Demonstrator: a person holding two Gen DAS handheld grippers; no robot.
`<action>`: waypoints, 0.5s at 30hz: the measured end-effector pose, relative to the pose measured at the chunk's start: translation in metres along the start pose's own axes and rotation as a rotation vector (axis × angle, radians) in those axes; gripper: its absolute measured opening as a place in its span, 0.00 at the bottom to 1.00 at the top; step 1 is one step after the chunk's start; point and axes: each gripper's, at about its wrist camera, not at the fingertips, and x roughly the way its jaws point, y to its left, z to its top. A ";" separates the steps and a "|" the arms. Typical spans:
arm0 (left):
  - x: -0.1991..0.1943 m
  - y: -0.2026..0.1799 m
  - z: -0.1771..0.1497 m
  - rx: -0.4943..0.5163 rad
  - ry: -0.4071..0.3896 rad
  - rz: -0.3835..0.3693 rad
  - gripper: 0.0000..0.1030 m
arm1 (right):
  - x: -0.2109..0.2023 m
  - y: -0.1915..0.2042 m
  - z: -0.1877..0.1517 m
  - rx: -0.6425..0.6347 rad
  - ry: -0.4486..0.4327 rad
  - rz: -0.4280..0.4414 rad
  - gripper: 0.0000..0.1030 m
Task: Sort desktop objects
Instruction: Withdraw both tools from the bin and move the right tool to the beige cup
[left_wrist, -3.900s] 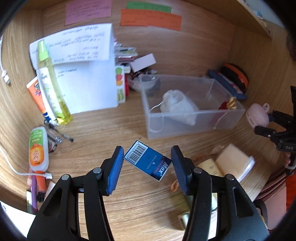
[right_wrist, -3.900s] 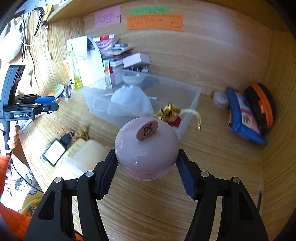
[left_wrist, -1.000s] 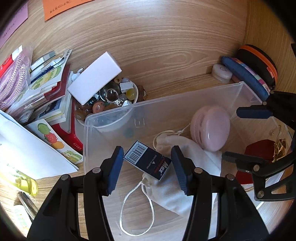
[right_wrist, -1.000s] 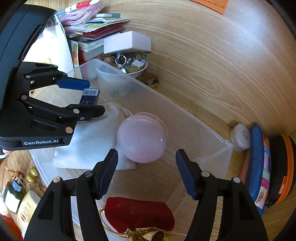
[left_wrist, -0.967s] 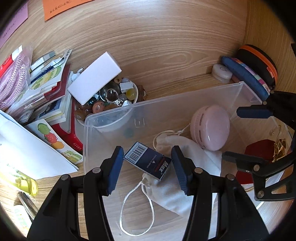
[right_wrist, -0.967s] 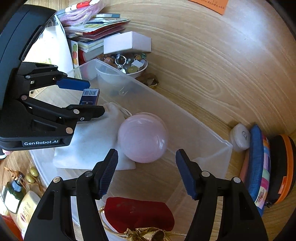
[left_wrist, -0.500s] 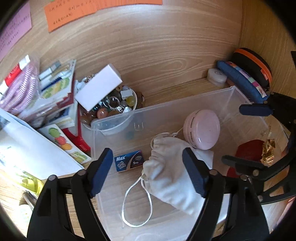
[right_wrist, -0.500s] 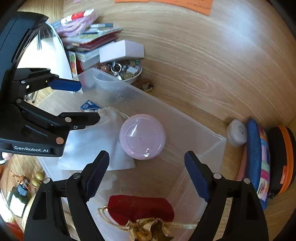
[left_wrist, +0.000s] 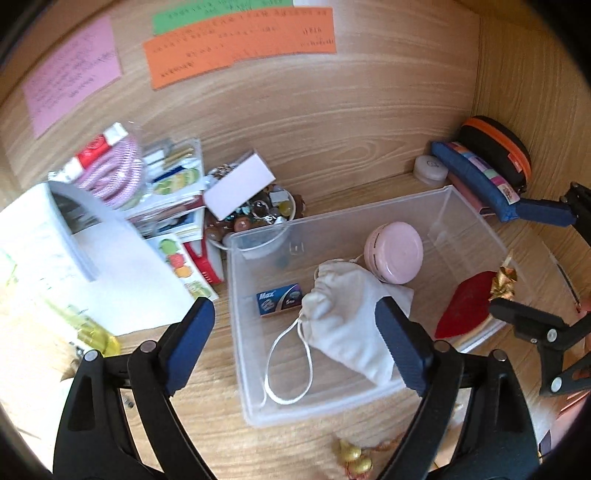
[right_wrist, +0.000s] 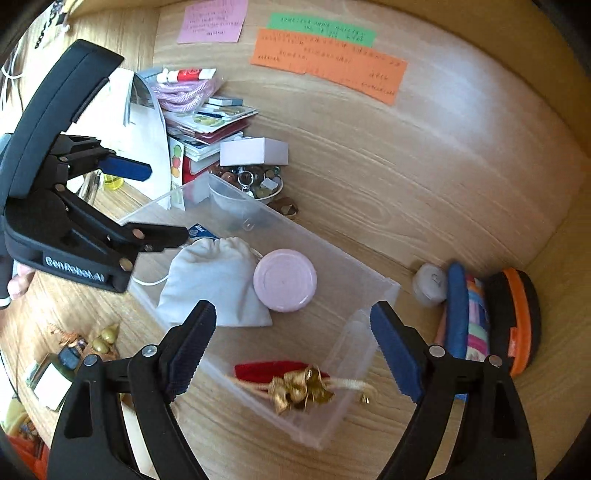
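Note:
A clear plastic bin (left_wrist: 236, 332) (right_wrist: 384, 291) sits on the wooden desk. Inside it lie a blue staple box (left_wrist: 279, 299) (right_wrist: 201, 232), a white drawstring pouch (left_wrist: 351, 317) (right_wrist: 212, 282), a round pink case (left_wrist: 394, 252) (right_wrist: 285, 280) and a red pouch with a gold bow (left_wrist: 465, 304) (right_wrist: 291, 384). My left gripper (left_wrist: 295, 343) is open and empty above the bin's near side; it also shows in the right wrist view (right_wrist: 147, 201). My right gripper (right_wrist: 291, 350) is open and empty above the bin; it also shows in the left wrist view (left_wrist: 532, 262).
A bowl of beads (left_wrist: 255, 218) with a white box (left_wrist: 238, 190) stands behind the bin. Books and papers (left_wrist: 110, 266) are stacked at left. Zip cases (right_wrist: 491, 317) and a small white jar (right_wrist: 428, 284) lie at right. Small bottles and gold trinkets (right_wrist: 85, 347) lie in front.
Both grippers have opened wide and pulled up and back from the bin. The staple box and the pink case now lie released inside it.

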 end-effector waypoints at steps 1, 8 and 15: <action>-0.007 0.000 -0.003 -0.003 -0.009 0.010 0.88 | -0.004 -0.001 -0.002 0.002 -0.004 -0.002 0.81; -0.040 0.004 -0.021 -0.032 -0.059 0.062 0.92 | -0.032 -0.001 -0.023 0.042 -0.040 -0.019 0.85; -0.066 0.002 -0.046 -0.045 -0.099 0.119 0.94 | -0.054 0.000 -0.048 0.094 -0.067 -0.008 0.87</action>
